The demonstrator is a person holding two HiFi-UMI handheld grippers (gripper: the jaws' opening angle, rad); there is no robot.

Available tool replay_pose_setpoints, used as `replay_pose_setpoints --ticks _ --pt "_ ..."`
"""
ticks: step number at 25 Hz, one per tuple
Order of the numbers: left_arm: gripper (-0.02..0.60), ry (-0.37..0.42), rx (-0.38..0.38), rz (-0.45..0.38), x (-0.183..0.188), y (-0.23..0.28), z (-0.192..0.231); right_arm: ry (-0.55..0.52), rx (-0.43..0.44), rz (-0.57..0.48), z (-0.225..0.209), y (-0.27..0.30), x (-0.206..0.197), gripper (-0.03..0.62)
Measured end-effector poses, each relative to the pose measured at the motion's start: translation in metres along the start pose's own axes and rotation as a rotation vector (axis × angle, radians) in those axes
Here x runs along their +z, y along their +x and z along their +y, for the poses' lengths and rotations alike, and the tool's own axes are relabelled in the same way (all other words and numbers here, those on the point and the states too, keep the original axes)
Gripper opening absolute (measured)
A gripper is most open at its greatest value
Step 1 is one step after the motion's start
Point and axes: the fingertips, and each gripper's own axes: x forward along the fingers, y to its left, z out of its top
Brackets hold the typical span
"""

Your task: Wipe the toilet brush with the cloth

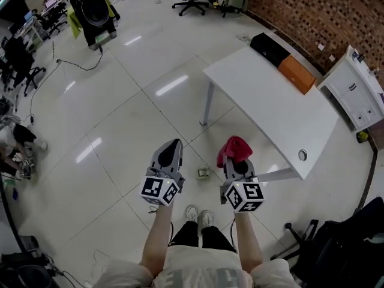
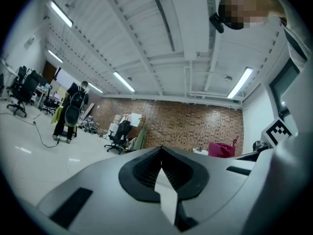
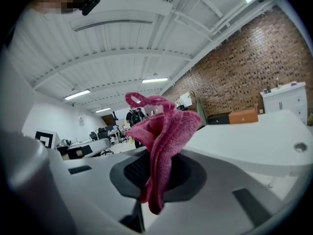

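Note:
My right gripper (image 1: 236, 156) is shut on a crumpled pink-red cloth (image 1: 234, 149), which bunches up above its jaws. In the right gripper view the cloth (image 3: 161, 136) is pinched between the jaws of that gripper (image 3: 155, 173), with a loose end hanging below. The left gripper (image 1: 174, 144) is beside it at the same height, jaws closed together with nothing held. In the left gripper view the left gripper (image 2: 161, 155) points level across the room, with the cloth (image 2: 221, 150) off to its right. No toilet brush shows in any view.
A white table (image 1: 282, 119) stands ahead on the right, with a black box (image 1: 269, 48) and an orange box (image 1: 296, 74) at its far edge. A white cabinet (image 1: 357, 89) is against the brick wall. A small object (image 1: 203, 173) lies on the floor; a black chair (image 1: 342, 245) is near right.

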Motion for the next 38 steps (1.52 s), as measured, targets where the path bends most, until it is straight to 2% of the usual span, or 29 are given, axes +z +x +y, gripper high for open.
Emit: replay_pose_setpoints --ticks 2,6,9,12,17,21,23,29,33,38 --pt "0.005 -0.032 -0.013 -0.042 0.016 -0.015 -0.013 0.019 0.012 -0.031 0.014 -0.019 0.012 0.031" --pt "0.005 -0.051 -0.016 -0.086 0.026 -0.07 -0.042 0.019 0.039 -0.039 0.052 -0.077 0.001 0.032" --pt "0.005 -0.063 -0.011 -0.124 0.029 -0.127 -0.072 0.001 0.071 -0.041 0.08 -0.139 -0.013 0.031" --pt "0.005 -0.06 -0.012 -0.155 0.027 -0.205 -0.113 0.0 0.092 -0.045 0.106 -0.219 -0.036 0.032" --pt "0.005 -0.038 -0.027 -0.152 0.02 -0.333 -0.19 0.02 0.083 -0.072 0.134 -0.355 -0.063 0.032" --pt "0.005 -0.043 -0.019 -0.153 0.021 -0.404 -0.244 0.046 0.096 -0.065 0.151 -0.442 -0.072 0.031" --pt "0.005 -0.019 -0.03 -0.154 0.028 -0.429 -0.266 0.04 0.11 -0.076 0.163 -0.476 -0.07 0.032" --pt "0.005 0.068 -0.084 -0.117 0.028 -0.47 -0.311 0.025 0.086 -0.126 0.188 -0.531 -0.07 0.031" --pt "0.005 0.035 -0.111 -0.109 0.027 -0.491 -0.317 0.021 0.083 -0.131 0.205 -0.551 -0.078 0.032" --pt "0.005 0.035 -0.129 -0.102 0.028 -0.516 -0.319 0.038 0.088 -0.137 0.222 -0.564 -0.085 0.032"
